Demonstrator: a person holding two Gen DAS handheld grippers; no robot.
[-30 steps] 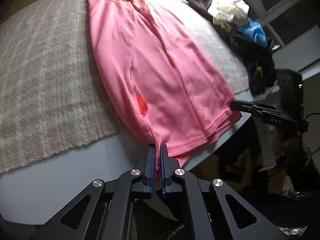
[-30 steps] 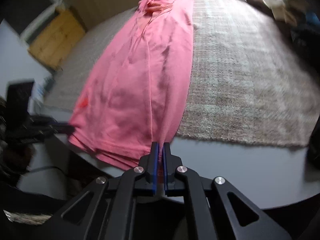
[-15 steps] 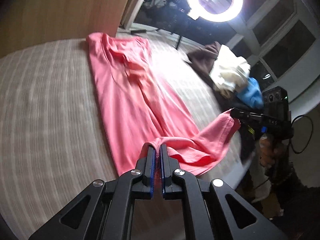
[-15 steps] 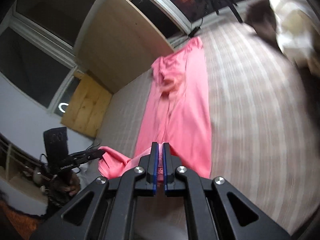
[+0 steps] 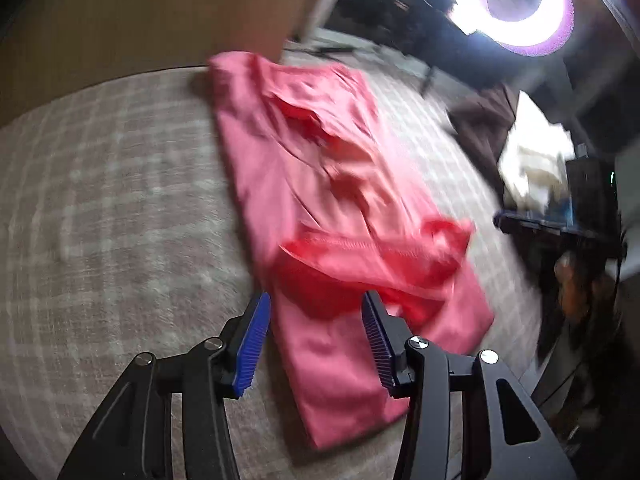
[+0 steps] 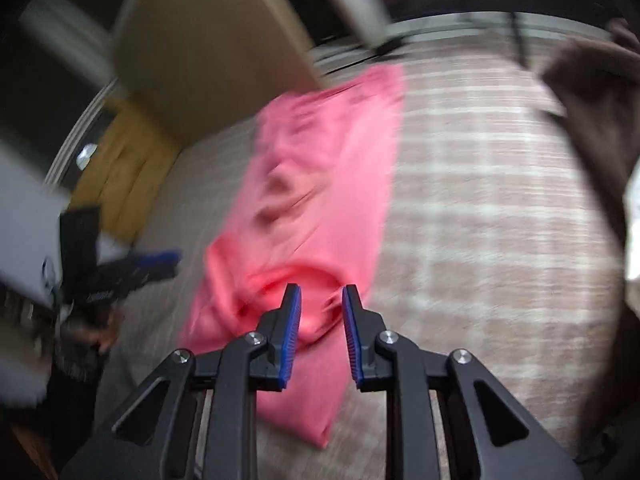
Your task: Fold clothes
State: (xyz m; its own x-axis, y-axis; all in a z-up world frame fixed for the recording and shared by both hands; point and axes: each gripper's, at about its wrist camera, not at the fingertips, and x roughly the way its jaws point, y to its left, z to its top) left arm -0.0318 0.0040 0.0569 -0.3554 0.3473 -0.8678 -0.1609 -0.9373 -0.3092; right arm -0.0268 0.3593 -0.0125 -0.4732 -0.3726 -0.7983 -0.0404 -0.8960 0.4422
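1. Left gripper (image 5: 316, 332): jaws spread wide, nothing between the blue pads; it hangs just above the near half of the garment.
2. Right gripper (image 6: 319, 320): jaws parted, holding nothing, poised over the same cloth.
3. Pink T-shirt (image 5: 320, 184): a long narrow strip on the checked blanket (image 5: 100, 220), its hem end (image 5: 372, 256) doubled back over the body in a loose, rumpled heap.
4. Step, judged: a lengthwise fold with the hem brought over, both tools let go. The next move calls for squaring that slack hem layer flat.
5. Periphery: ring light (image 5: 516, 0); pile of other clothes (image 5: 532, 160), blurred.
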